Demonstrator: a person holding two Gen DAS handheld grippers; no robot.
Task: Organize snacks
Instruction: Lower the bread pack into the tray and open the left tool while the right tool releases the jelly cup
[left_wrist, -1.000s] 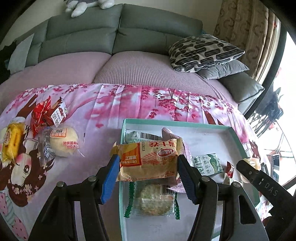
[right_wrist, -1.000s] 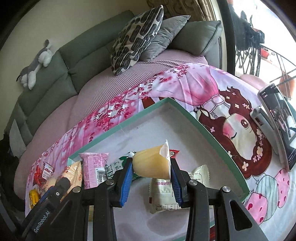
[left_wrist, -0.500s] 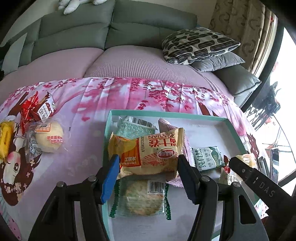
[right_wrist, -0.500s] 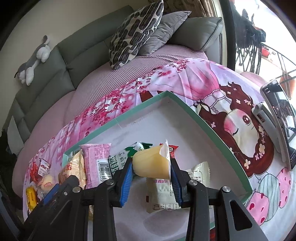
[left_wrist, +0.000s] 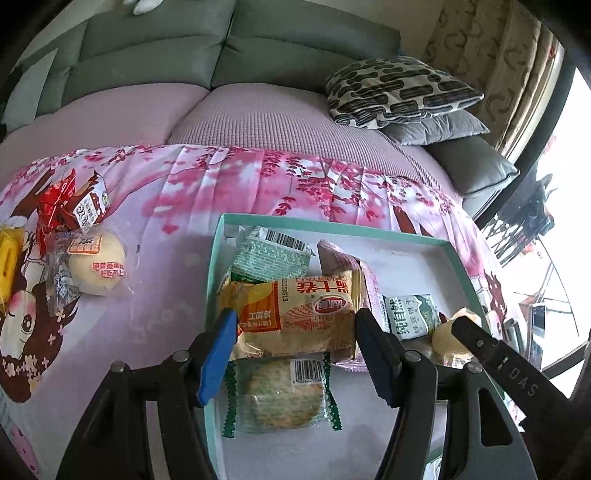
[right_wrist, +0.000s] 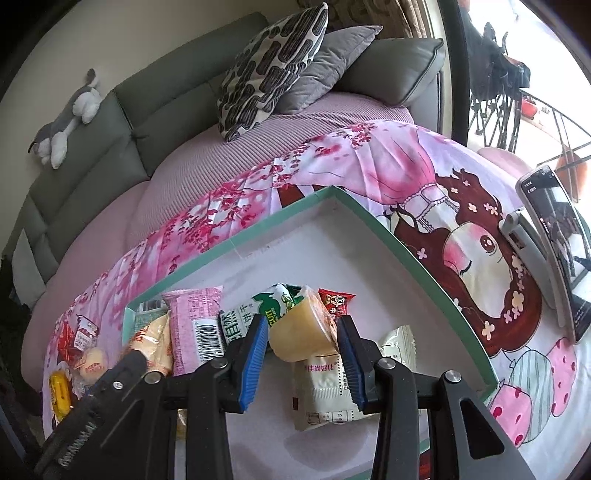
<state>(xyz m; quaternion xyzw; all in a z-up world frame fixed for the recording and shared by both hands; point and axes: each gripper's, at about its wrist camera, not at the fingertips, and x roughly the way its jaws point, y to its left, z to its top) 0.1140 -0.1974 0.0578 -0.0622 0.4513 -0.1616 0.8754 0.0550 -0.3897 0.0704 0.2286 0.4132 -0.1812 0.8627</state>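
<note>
A teal-rimmed white tray (left_wrist: 332, 227) lies on the pink cloth and holds several snack packets. My left gripper (left_wrist: 295, 317) hangs over the tray's left end. Its blue pads still touch both ends of an orange bread packet (left_wrist: 306, 306) while the jaws are opening. The packet sits over a green cracker packet (left_wrist: 280, 398). My right gripper (right_wrist: 303, 321) is over the tray (right_wrist: 369, 218). It holds a wrapped yellow cake (right_wrist: 303, 332), tilted between the pads and touching a white packet (right_wrist: 325, 384); these jaws are opening too.
A round bun (left_wrist: 98, 266), a red packet (left_wrist: 59, 206) and a yellow snack (left_wrist: 9, 258) lie loose on the cloth, left of the tray. A phone on a stand (right_wrist: 554, 240) stands to the tray's right. Behind are a grey sofa, pillows (right_wrist: 273, 62) and a plush toy (right_wrist: 70, 118).
The yellow cake has tipped over between the right pads and sits lower, against the white packet. The bread packet has sunk closer to the packets in the tray.
</note>
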